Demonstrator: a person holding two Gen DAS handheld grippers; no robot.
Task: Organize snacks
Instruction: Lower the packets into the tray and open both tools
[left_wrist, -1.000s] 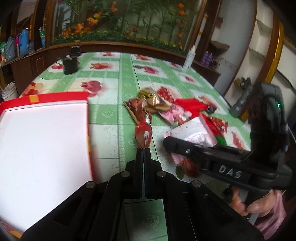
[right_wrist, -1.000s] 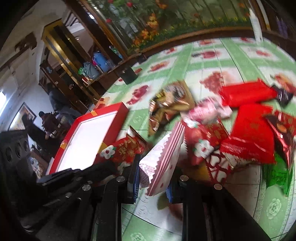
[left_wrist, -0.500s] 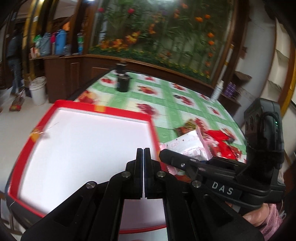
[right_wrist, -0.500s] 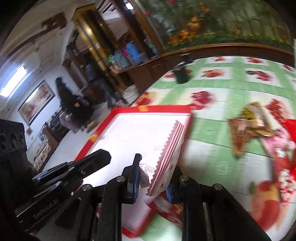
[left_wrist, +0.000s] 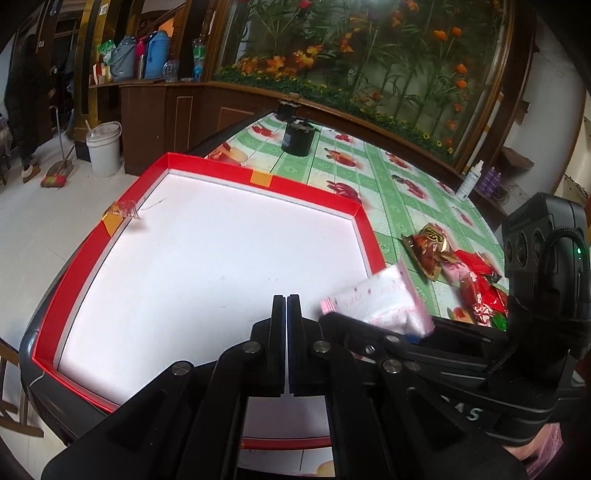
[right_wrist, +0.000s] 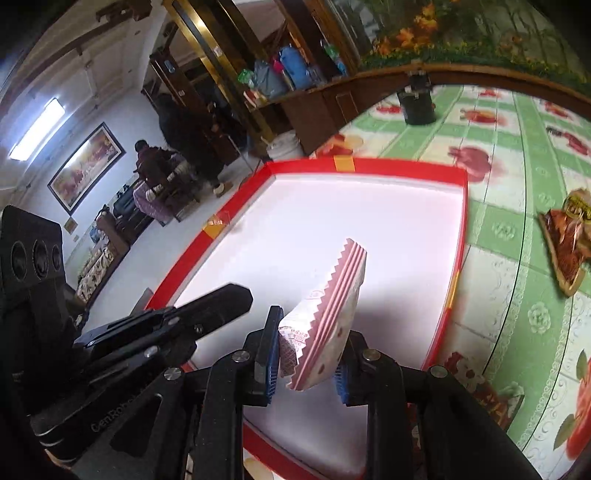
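A red-rimmed box with a white floor (left_wrist: 207, 258) lies on the table's left end; it also shows in the right wrist view (right_wrist: 369, 229). My right gripper (right_wrist: 306, 354) is shut on a white and pink snack packet (right_wrist: 328, 314) and holds it above the box's near right part; the packet also shows in the left wrist view (left_wrist: 376, 302). My left gripper (left_wrist: 287, 314) is shut and empty over the box, just left of the right gripper. A pile of red and brown snack packets (left_wrist: 461, 266) lies on the table to the right of the box.
The table has a green floral cloth (left_wrist: 402, 195). A black canister (left_wrist: 297, 138) stands at the far end beyond the box. A white bottle (left_wrist: 469, 181) stands at the far right edge. A brown snack packet (right_wrist: 565, 247) lies right of the box.
Both grippers have swung left, from over the snack pile to over the box. The right gripper has carried the white and pink packet along. The left gripper no longer holds the red packet seen earlier.
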